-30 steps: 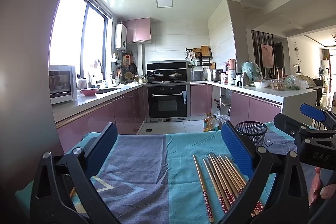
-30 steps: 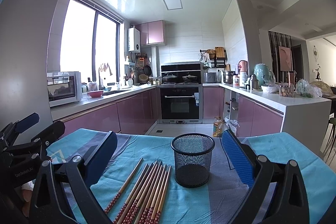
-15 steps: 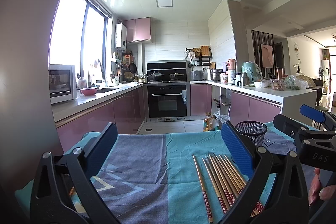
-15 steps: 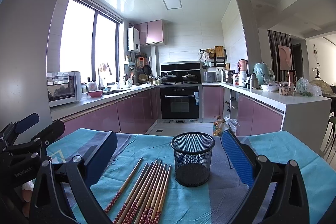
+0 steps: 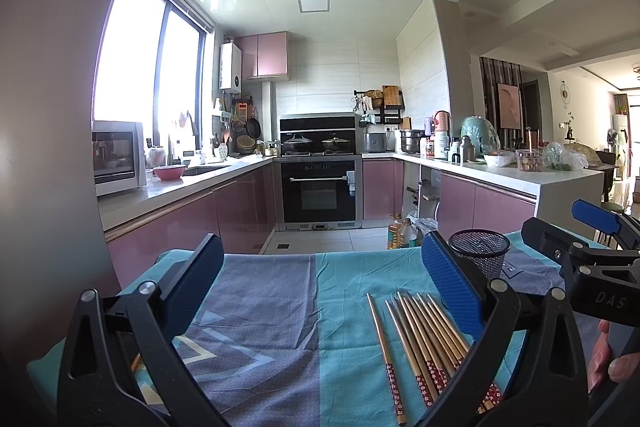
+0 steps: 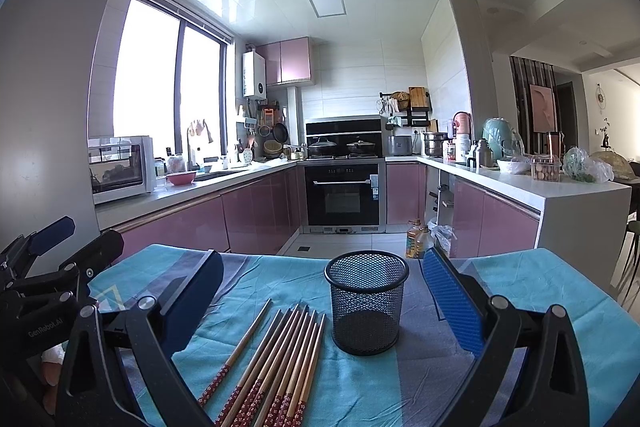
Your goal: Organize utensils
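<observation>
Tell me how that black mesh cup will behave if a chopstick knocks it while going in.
The mesh cup looks empty and see-through, so probably light and easy to shove or tip. It stands upright on the cloth, which may grip it a little. The chopsticks are long, so leaning ones could lever it over.

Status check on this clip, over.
Left gripper and right gripper open, empty. Chopsticks flat on cloth, beside empty mesh cup. Nothing blocking.

Wooden chopsticks (image 6: 276,359) w/ red patterned ends lie flat, side by side. Black mesh cup (image 6: 366,301) stands upright just beside them, empty.
</observation>
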A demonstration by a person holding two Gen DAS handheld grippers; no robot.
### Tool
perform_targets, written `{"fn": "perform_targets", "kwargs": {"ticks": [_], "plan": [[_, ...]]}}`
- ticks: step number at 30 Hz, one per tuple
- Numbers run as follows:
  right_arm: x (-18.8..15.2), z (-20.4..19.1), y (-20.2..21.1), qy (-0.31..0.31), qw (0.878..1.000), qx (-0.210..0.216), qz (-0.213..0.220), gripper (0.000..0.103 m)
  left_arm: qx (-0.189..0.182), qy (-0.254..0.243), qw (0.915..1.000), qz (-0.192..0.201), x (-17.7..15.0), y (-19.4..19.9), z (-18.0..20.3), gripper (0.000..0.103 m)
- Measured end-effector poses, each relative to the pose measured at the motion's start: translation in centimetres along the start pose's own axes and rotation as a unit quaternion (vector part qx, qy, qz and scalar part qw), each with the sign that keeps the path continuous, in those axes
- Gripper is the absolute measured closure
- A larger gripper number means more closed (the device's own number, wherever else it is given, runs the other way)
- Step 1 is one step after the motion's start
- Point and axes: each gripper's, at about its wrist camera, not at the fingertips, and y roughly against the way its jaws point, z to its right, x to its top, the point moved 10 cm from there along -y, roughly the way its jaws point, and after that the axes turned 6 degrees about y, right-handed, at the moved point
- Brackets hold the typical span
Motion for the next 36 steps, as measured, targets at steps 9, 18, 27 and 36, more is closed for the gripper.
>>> {"fn": "perform_targets", "kwargs": {"ticks": [9, 18, 27, 36], "plan": [[-0.12, 0.21, 0.02, -0.001, 1.0, 0.0, 0.0, 0.006, 0.0, 0.0, 1.0, -0.001, -0.06, 0.01, 0.09, 0.006], [-0.15, 0.14, -0.13, -0.001, 1.0, 0.001, -0.002, 0.006, 0.0, -0.001, 1.0, -0.008, -0.69, -0.19, 0.47, 0.006], [-0.15, 0.14, -0.34, -0.002, 1.0, 0.002, -0.002, 0.006, 0.001, -0.001, 0.9999, -0.014, -0.75, -0.44, 0.48, 0.005], [-0.28, 0.35, -0.41, -0.006, 1.0, 0.005, -0.005, 0.006, 0.002, 0.0, 0.9997, -0.026, -0.78, -0.84, 0.48, 0.005]]}}
